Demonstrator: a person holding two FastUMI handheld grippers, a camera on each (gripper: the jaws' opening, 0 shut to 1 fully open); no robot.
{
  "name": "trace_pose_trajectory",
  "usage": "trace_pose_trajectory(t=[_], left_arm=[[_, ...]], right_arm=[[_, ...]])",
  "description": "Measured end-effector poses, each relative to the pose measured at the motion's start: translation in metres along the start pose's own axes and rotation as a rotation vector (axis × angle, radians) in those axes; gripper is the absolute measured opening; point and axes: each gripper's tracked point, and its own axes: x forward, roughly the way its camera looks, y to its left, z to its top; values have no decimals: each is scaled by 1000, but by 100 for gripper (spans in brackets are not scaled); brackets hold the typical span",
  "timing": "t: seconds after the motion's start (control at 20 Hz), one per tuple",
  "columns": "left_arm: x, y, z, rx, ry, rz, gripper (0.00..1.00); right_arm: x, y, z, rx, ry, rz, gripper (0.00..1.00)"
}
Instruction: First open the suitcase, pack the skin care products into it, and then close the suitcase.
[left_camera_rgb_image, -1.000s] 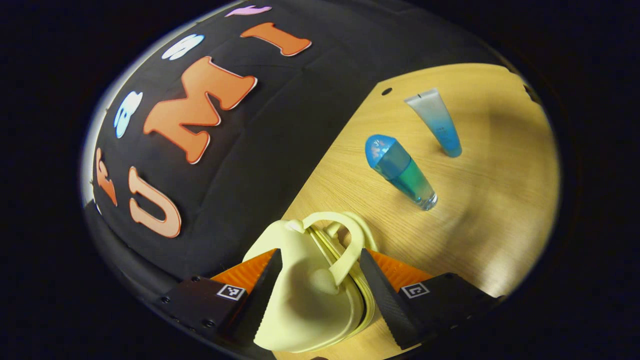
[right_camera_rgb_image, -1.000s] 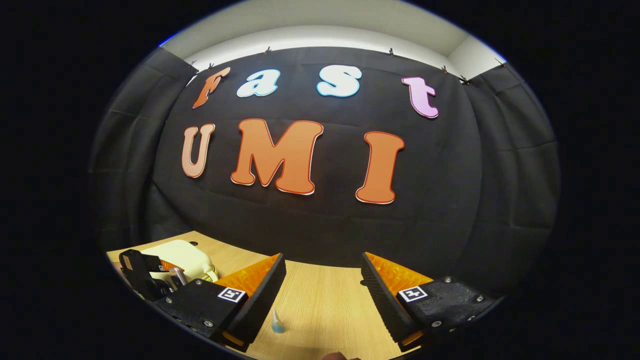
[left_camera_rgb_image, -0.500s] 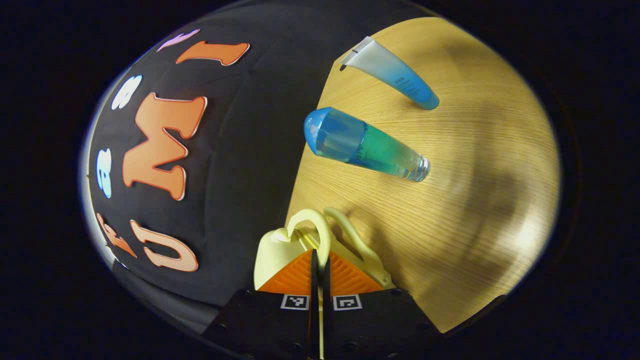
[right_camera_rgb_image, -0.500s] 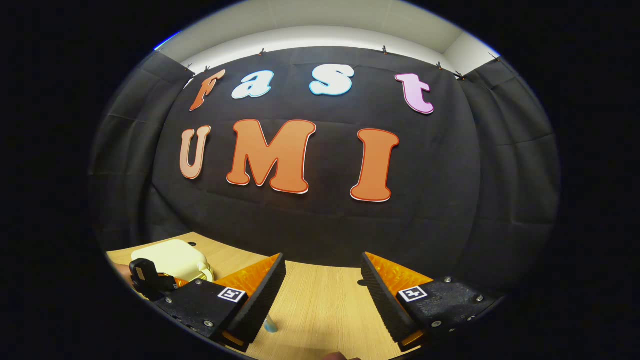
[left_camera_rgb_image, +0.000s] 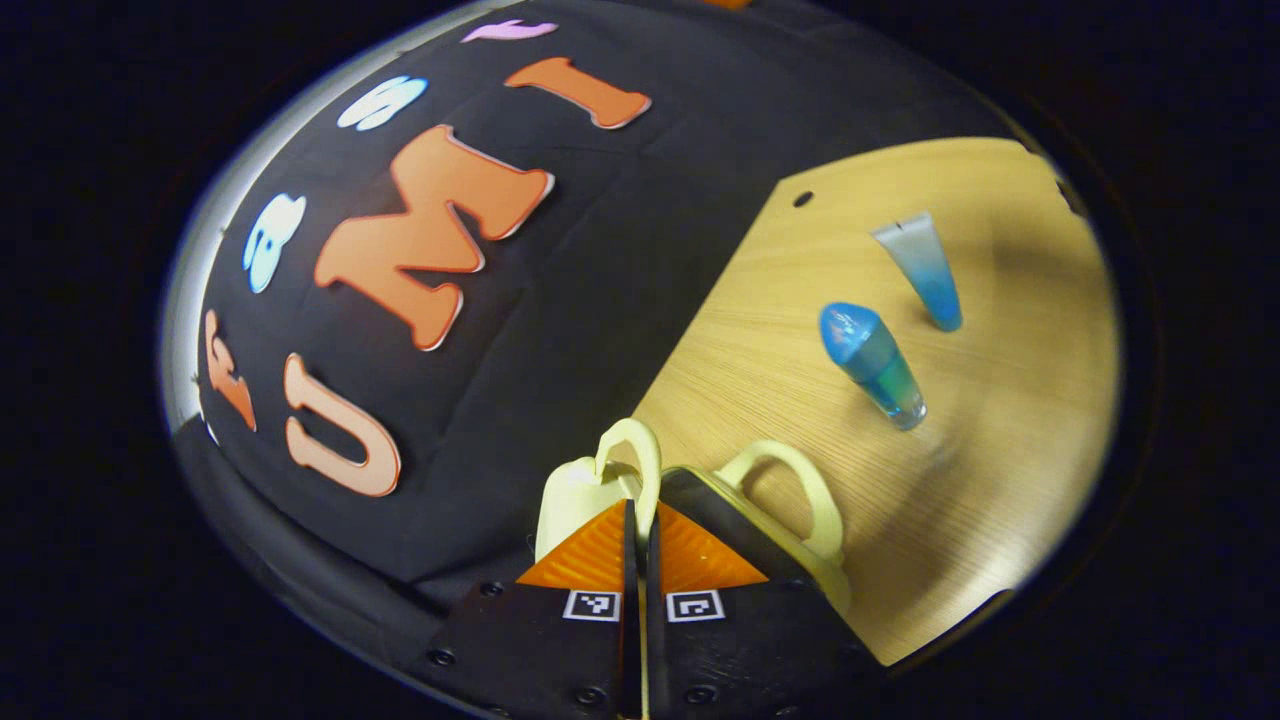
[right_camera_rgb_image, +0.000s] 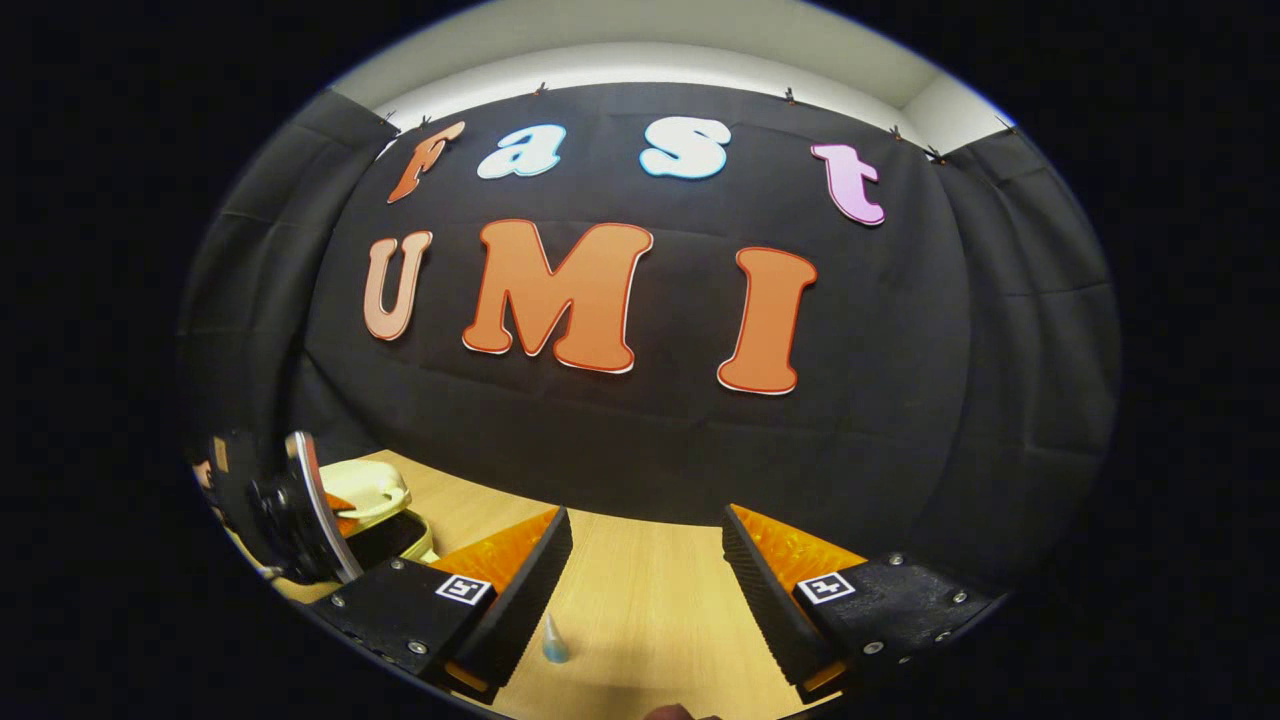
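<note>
Pinching 1 suitcase handle (left_camera_rgb_image: 632, 452), left tongs (left_camera_rgb_image: 640, 520) lift the lid; right tongs (right_camera_rgb_image: 645, 560) gape empty; 2 products stand.

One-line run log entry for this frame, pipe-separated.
phase: opening suitcase | left hand-held gripper: shut on lid handle, lid parted | right hand-held gripper: open, idle | bottle, tube: standing on table, unpacked
</note>
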Motion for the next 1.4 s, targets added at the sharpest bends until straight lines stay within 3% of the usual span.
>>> trace_pose_trajectory(t=[0.35,0.6,0.8,1.1,1.4], left_arm=[[-21,124,-24,-231,-72,91,2],[-27,214,-89,-376,-56,202,2],[-21,267,-162,-522,-21,242,2],[1,293,-256,-588,60,253,2],[23,284,-356,-588,205,192,2]], right_arm=[[7,55,11,-35,14,14,95],[12,95,19,-48,21,13,95],[20,128,25,-36,30,17,95],[23,165,24,-30,53,-28,95],[17,182,22,29,90,-71,95]])
